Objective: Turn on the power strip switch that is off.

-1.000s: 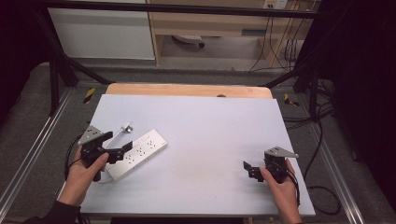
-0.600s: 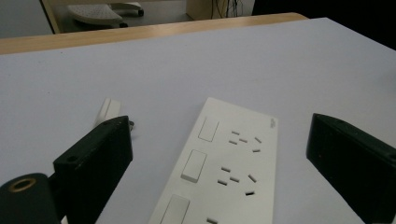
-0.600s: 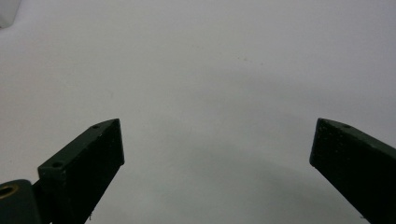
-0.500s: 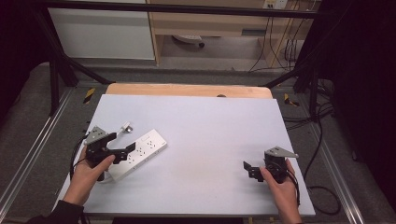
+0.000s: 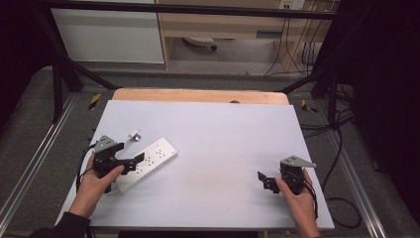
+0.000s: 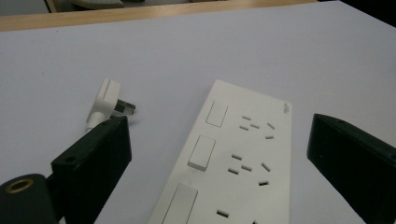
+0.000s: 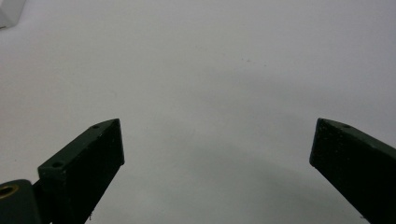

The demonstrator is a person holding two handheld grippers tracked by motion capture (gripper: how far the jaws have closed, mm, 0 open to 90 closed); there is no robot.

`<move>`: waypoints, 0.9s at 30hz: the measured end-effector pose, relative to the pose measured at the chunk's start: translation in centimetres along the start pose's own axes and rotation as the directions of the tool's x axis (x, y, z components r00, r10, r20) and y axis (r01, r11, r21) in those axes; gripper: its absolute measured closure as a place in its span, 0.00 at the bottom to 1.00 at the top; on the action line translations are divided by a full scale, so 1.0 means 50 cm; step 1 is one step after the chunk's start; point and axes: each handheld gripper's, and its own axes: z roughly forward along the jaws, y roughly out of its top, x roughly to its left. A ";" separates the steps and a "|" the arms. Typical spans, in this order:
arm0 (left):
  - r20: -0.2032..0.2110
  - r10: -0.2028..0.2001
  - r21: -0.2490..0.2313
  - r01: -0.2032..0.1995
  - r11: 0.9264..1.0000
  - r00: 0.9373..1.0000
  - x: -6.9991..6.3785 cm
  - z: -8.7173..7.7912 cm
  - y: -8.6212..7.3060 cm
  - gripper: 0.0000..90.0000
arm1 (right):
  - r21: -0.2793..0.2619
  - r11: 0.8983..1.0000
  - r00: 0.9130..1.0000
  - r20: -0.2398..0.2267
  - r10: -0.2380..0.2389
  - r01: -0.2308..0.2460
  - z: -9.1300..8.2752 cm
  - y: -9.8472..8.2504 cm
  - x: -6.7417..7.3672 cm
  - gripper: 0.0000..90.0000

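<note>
A white power strip (image 5: 146, 162) (image 6: 238, 163) lies slantwise on the left part of the white table (image 5: 213, 134), sockets and switches facing up. A small white plug (image 5: 132, 134) (image 6: 105, 102) lies just beyond it, prongs toward the strip. My left gripper (image 5: 132, 161) (image 6: 219, 154) hangs low over the strip's near half, open, one jaw on each side of it and nothing held. My right gripper (image 5: 264, 180) (image 7: 217, 149) rests low over bare table at the right front, open, with nothing between its jaws.
A wooden strip (image 5: 198, 95) runs along the table's far edge. Metal rails (image 5: 29, 163) flank the table on the floor, and cables (image 5: 341, 148) trail at the right. A white cabinet (image 5: 109, 34) stands behind.
My left gripper has moved forward and right, from the strip's near left end to over its near half. The right gripper has stayed put.
</note>
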 end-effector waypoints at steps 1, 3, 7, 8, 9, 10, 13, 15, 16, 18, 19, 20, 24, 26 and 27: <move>0.000 0.003 0.004 -0.003 1.000 1.000 -0.001 0.002 -0.001 0.07 | 0.000 1.000 1.000 -0.001 -0.001 0.001 0.000 0.000 0.000 0.04; 0.000 0.008 0.010 -0.008 1.000 1.000 -0.001 0.007 0.000 0.07 | -0.002 1.000 1.000 -0.001 -0.005 0.005 0.001 0.001 0.000 0.04; 0.000 0.017 0.018 -0.017 1.000 1.000 -0.006 0.019 0.005 0.08 | 0.002 1.000 1.000 -0.004 -0.004 0.004 0.002 0.001 0.001 0.04; 0.001 0.019 0.018 -0.019 1.000 1.000 -0.007 0.021 0.006 0.08 | 0.003 1.000 1.000 -0.005 -0.005 0.005 0.002 0.001 0.001 0.04; 0.000 0.021 0.020 -0.021 1.000 1.000 -0.008 0.022 0.007 0.08 | 0.002 1.000 1.000 -0.008 -0.002 0.002 0.002 0.001 0.001 0.04; 0.001 0.018 0.017 -0.018 1.000 1.000 -0.010 0.024 0.007 0.09 | 0.003 1.000 1.000 -0.004 -0.005 0.005 0.001 0.000 0.001 0.04; -0.007 0.022 0.018 -0.022 1.000 1.000 -0.012 0.027 0.009 0.09 | 0.002 1.000 1.000 -0.001 0.000 0.000 0.000 0.000 -0.001 0.04; -0.005 0.017 0.016 -0.017 1.000 1.000 -0.013 0.028 0.009 0.10 | 0.001 1.000 1.000 -0.002 0.000 0.000 0.000 0.000 0.000 0.04; -0.002 0.018 0.018 -0.018 1.000 1.000 -0.014 0.029 0.009 0.12 | 0.001 1.000 1.000 -0.004 -0.002 0.002 0.000 0.000 0.000 0.04; 0.001 0.022 0.027 -0.022 0.999 1.000 -0.015 0.029 0.009 0.14 | 0.004 1.000 1.000 -0.007 -0.002 0.002 0.000 0.001 0.000 0.04; 0.001 0.022 0.030 -0.022 0.999 1.000 -0.015 0.029 0.009 0.14 | 0.003 1.000 1.000 -0.008 -0.002 0.002 0.000 0.001 0.000 0.04; -0.003 0.021 0.028 -0.021 0.999 1.000 -0.015 0.029 0.009 0.14 | 0.003 1.000 1.000 -0.008 -0.004 0.004 0.001 0.001 0.000 0.04; 0.005 0.021 0.025 -0.021 0.999 1.000 -0.018 0.028 0.010 0.20 | 0.001 1.000 1.000 -0.009 -0.004 0.004 0.000 0.001 0.000 0.04; 0.007 0.027 0.032 -0.027 0.999 1.000 -0.020 0.029 0.009 0.22 | 0.002 1.000 1.000 -0.009 -0.002 0.002 0.000 0.001 0.000 0.04; 0.010 0.027 0.036 -0.028 0.999 1.000 -0.021 0.030 0.009 0.23 | 0.001 1.000 1.000 -0.010 -0.005 0.005 0.000 0.001 0.000 0.04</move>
